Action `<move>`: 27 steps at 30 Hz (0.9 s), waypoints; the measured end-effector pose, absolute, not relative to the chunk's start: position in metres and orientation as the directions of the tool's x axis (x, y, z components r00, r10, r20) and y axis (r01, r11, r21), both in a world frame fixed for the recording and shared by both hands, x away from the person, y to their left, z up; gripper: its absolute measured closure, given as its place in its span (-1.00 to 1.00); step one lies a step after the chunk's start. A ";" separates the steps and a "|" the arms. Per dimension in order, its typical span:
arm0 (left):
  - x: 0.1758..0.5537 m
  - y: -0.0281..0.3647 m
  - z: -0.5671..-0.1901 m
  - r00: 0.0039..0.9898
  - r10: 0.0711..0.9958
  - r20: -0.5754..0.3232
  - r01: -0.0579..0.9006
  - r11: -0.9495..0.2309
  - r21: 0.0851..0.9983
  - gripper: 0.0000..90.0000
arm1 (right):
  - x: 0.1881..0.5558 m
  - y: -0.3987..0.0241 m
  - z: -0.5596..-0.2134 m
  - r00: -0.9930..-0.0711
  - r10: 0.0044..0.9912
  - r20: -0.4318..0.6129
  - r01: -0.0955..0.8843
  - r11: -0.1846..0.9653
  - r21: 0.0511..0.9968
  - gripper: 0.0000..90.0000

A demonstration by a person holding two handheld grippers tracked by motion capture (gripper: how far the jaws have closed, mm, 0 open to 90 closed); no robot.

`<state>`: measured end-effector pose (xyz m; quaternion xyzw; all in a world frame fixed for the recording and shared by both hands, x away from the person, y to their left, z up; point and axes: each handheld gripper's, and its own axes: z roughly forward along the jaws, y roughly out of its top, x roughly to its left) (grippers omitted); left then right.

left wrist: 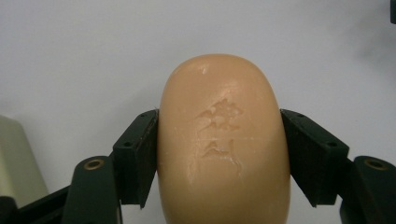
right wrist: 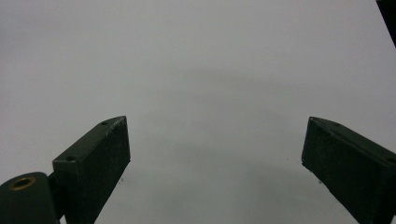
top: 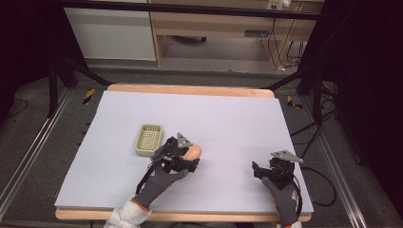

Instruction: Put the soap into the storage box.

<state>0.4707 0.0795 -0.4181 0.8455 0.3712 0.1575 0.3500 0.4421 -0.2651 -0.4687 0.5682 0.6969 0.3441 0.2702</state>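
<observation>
Carrying the soap bar (left wrist: 223, 140) clamped between your left gripper (top: 187, 154) fingers, keep it level toward the green dish (top: 148, 139); your right gripper (top: 273, 172) fingers stand apart, holding nothing.

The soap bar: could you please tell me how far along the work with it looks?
Done: the left gripper is shut on the soap bar. In hand: carrying it beside the green soap dish. Left: the dish holds no bar yet; the right gripper waits, jaws open.
</observation>
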 end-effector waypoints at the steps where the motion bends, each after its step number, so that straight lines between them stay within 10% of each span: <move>1: 0.471 0.083 -0.418 0.671 0.741 0.004 0.519 -0.474 0.712 -0.30 | 0.442 -0.265 -0.469 -0.209 0.978 0.013 0.606 0.119 0.786 -0.82; 27: 0.485 0.134 -0.404 0.570 0.821 -0.035 0.552 -0.351 0.756 -0.30 | 0.442 -0.264 -0.468 -0.217 0.976 0.003 0.599 0.131 0.790 -0.82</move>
